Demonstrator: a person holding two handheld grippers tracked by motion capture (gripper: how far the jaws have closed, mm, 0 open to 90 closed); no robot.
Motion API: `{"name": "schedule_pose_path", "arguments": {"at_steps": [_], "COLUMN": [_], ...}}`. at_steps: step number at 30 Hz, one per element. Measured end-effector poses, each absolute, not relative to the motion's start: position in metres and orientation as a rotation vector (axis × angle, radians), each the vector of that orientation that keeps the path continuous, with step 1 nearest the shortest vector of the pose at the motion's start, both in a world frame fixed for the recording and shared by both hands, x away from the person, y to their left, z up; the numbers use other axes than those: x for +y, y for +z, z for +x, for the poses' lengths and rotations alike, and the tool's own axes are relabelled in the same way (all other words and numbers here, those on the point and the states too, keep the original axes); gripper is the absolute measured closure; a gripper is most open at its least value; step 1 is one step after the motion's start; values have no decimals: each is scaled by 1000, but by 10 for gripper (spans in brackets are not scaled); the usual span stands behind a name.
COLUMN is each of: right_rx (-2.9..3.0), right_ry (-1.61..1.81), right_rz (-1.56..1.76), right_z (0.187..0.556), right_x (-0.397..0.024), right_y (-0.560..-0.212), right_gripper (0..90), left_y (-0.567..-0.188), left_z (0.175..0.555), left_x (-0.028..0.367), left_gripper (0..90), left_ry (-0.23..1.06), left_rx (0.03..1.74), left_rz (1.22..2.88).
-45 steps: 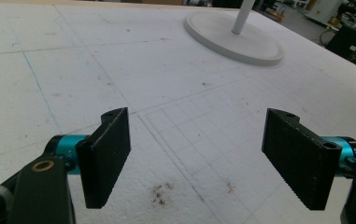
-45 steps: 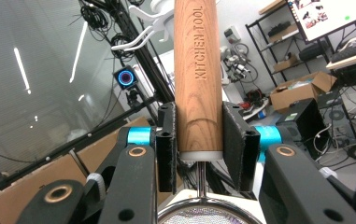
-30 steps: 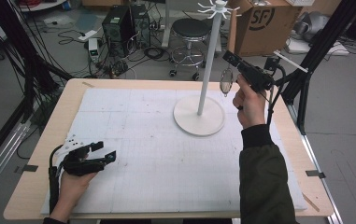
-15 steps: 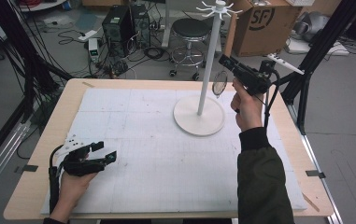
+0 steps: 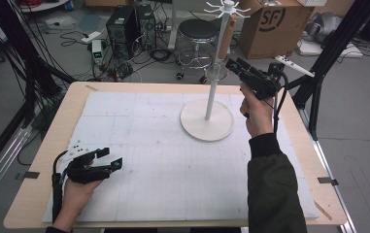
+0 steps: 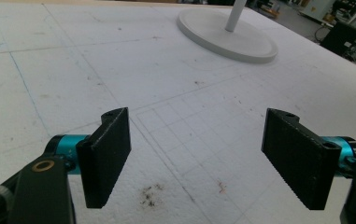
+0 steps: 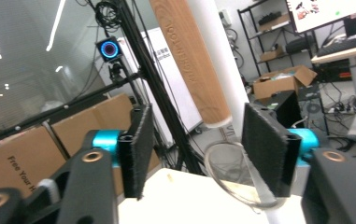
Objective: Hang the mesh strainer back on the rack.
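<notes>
Since the earlier high views the right gripper [image 5: 232, 64] has let go: its jaws have just been opening, and the wooden-handled strainer [image 5: 222, 44] that it held near the pole then now hangs by itself from the top of the white hanger stand [image 5: 207, 119], in the upper middle of the high view. The wooden handle points up along the stand's pole and the round wire-rimmed head [image 5: 215, 73] hangs below it, close against the pole and just left of the black jaws. In the right gripper view the same strainer [image 7: 192, 60] fills the upper centre, its handle slanting down to a metal collar, with the ring of the mesh head [image 7: 234, 179] at lower centre; the two jaws of the right gripper [image 7: 208, 149] stand apart on either side of it, and I cannot see either pad pressing on it. The left gripper [image 5: 106, 160] lies low at the lower left of the high view, over the white gridded mat [image 5: 148, 145], well apart from the stand. In the left gripper view the left gripper's [image 6: 196, 158] jaws stand wide apart with bare mat [image 6: 73, 70] between them, and the stand's round base [image 6: 227, 37] sits at the upper right.
</notes>
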State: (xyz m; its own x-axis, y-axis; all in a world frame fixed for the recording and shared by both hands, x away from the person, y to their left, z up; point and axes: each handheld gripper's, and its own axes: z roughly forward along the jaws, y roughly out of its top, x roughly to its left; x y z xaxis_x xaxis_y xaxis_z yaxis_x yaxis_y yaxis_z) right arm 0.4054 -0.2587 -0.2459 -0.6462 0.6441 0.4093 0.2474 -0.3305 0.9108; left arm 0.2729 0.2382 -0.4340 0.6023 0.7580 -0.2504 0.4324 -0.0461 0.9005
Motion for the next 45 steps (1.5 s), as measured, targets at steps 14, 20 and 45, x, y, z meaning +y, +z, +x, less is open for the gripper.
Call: {"name": "schedule_pose_path", "arguments": {"at_steps": [14,20,45], "right_rx": [1747,1763,1907], "right_ry": [2029,1987,1845], "right_rz": [1092,1122,1124], "right_z": [392,379,314], "right_x": [-249,-253,-265], "right_y": [-263,-280,-353], "right_gripper": [251,214,169], "left_y": [-433,-432,-424], "left_z": [272,271,269], "left_x": [237,235,213], "left_gripper": [244,235,209], "left_ry": [342,337,285], "left_rx": [990,979,870], "left_rz": [1672,1672,1669]}}
